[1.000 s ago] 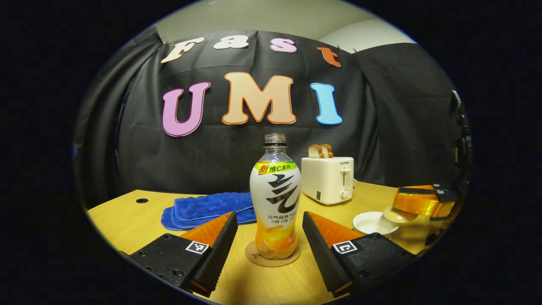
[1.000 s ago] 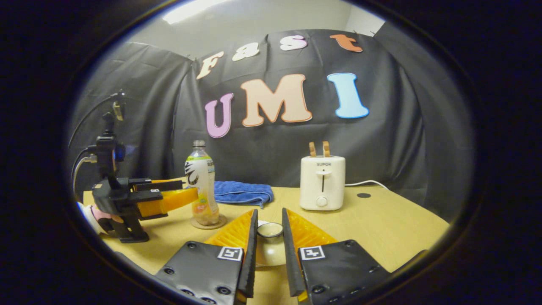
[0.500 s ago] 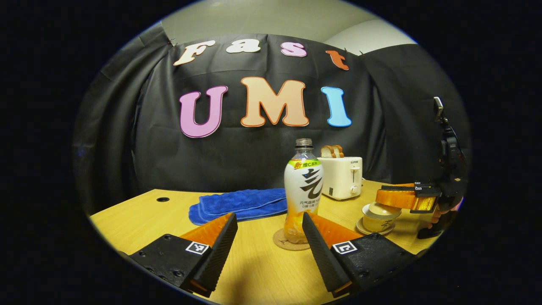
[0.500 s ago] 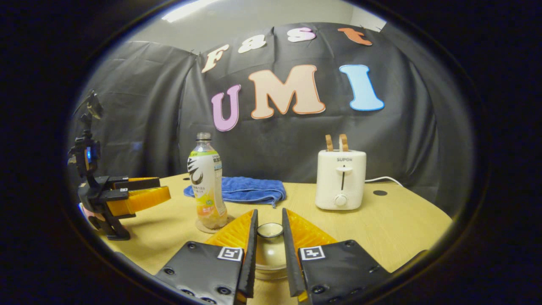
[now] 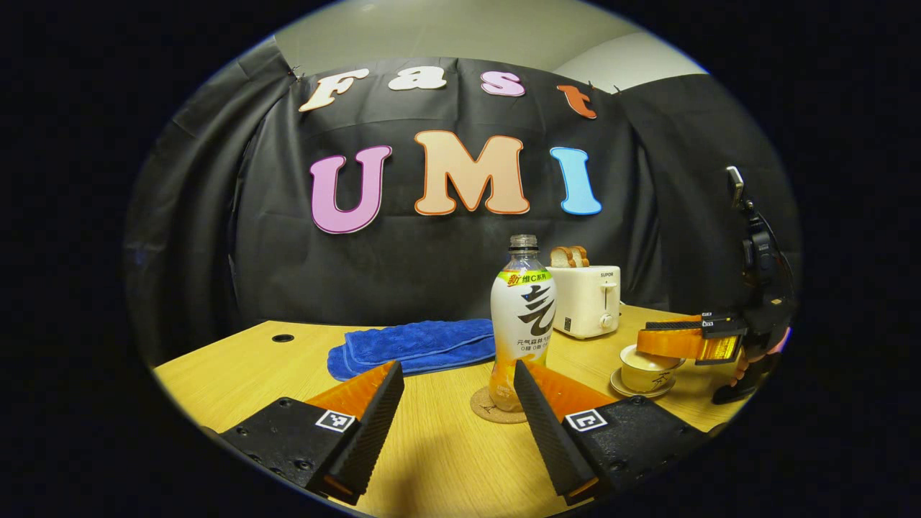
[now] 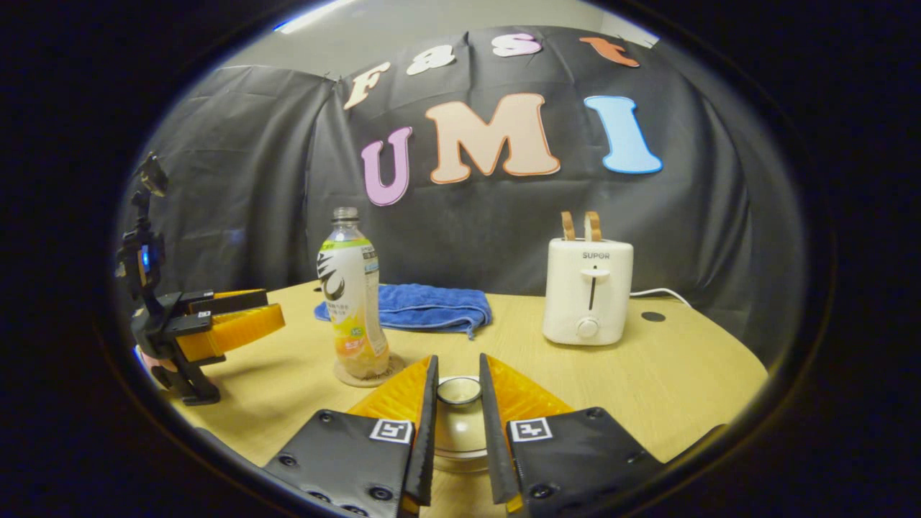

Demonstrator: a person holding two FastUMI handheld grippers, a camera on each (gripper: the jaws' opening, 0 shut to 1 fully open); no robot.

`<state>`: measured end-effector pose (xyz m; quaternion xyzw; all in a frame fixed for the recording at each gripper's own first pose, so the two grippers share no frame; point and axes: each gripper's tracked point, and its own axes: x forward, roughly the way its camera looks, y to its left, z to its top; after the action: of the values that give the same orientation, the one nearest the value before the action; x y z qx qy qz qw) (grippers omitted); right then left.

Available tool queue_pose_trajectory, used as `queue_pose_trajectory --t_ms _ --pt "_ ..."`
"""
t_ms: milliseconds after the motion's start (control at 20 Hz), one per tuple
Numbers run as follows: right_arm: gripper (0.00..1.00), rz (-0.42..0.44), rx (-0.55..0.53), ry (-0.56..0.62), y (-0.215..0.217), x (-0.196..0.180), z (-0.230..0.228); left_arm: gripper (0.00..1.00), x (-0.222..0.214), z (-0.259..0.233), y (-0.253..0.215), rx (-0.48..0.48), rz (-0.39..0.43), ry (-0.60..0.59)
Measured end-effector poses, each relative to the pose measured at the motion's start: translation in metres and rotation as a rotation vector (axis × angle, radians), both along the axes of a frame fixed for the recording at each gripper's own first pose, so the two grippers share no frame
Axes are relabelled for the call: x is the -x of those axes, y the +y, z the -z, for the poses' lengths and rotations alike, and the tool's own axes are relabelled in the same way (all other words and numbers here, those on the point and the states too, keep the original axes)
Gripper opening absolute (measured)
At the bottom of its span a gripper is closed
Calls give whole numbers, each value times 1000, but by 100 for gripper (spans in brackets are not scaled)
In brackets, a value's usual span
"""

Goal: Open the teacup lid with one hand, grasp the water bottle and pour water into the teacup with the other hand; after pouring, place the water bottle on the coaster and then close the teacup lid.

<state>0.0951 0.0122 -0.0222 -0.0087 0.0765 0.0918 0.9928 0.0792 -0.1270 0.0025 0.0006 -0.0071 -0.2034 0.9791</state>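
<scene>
The right gripper (image 6: 458, 432) is closed onto the knob of the teacup lid (image 6: 458, 392), a finger pressing on each side; the lid sits on the teacup (image 5: 645, 367), which stands on its saucer at the right of the table (image 6: 647, 374). From the right gripper view the fingers cover most of the cup, so whether the lid is fully seated is hard to tell. The left gripper (image 5: 458, 414) is held wide open with nothing between its fingers, near the front edge of the table. The water bottle (image 5: 523, 316) stands upright and uncapped on the round coaster (image 5: 489, 410), just beyond the left gripper's right finger, which hides part of its base. Farther back lie a folded blue towel (image 5: 414, 345) and a white toaster (image 6: 588, 291) with two slices of bread sticking up, its cord trailing right. In the left gripper view a bit of the hand holding the right gripper shows at the far right edge
</scene>
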Motion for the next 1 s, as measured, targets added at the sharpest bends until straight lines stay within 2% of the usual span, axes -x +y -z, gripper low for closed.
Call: queue_pose_trajectory --t_ms 100,150,350,550,800,1000 --pt "35 0 2 -1 1 1 0 89 1 0 0 0 0 0" --pt "39 -4 1 -4 2 4 -2 90 1 -1 0 1 0 0" --pt "66 1 -14 -53 -1 9 -9 90 0 -1 1 0 -4 0" --pt "94 58 -27 -145 -10 16 -23 90 0 -1 4 0 -15 1" --pt "94 107 -21 -146 -21 25 -23 90 -1 0 10 -1 -41 2" --pt "97 208 -13 -154 -44 41 -24 90 0 0 24 -1 -104 2"
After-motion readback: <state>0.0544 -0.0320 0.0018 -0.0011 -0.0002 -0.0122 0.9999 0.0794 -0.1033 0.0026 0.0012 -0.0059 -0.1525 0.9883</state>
